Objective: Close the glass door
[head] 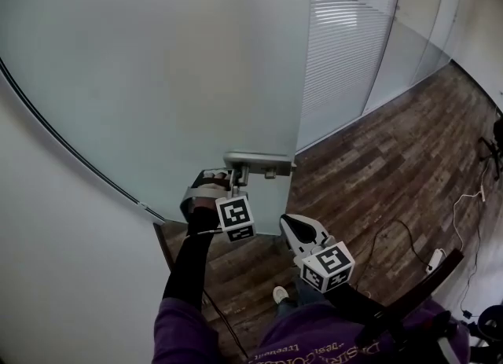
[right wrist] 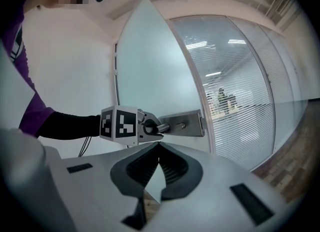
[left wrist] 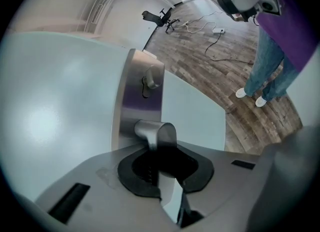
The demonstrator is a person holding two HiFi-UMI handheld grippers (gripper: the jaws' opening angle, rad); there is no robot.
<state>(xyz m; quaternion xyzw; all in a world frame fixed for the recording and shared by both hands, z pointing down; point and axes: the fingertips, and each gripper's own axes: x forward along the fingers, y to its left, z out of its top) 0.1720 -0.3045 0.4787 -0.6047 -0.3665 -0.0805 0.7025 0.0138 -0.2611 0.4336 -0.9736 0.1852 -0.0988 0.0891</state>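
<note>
The frosted glass door (head: 157, 79) stands ajar, with a metal handle plate (head: 263, 158) at its free edge. My left gripper (head: 228, 175) is at that plate. In the left gripper view its black pads (left wrist: 135, 176) curve round the silver lever (left wrist: 159, 133), which sticks out from the plate (left wrist: 142, 100), and the left gripper (left wrist: 159, 163) is shut on it. The right gripper view shows the same grip from the side on the lever (right wrist: 159, 126). My right gripper (head: 292, 225) hangs lower and to the right, away from the door; the tips of the right gripper (right wrist: 159, 147) meet with nothing between them.
A white wall (head: 55, 276) lies left of the door's dark edge. A glass partition with blinds (head: 346, 40) runs to the right. The wooden floor (head: 377, 166) carries cables and a power strip (head: 435, 259). An office chair (left wrist: 160, 16) stands farther off.
</note>
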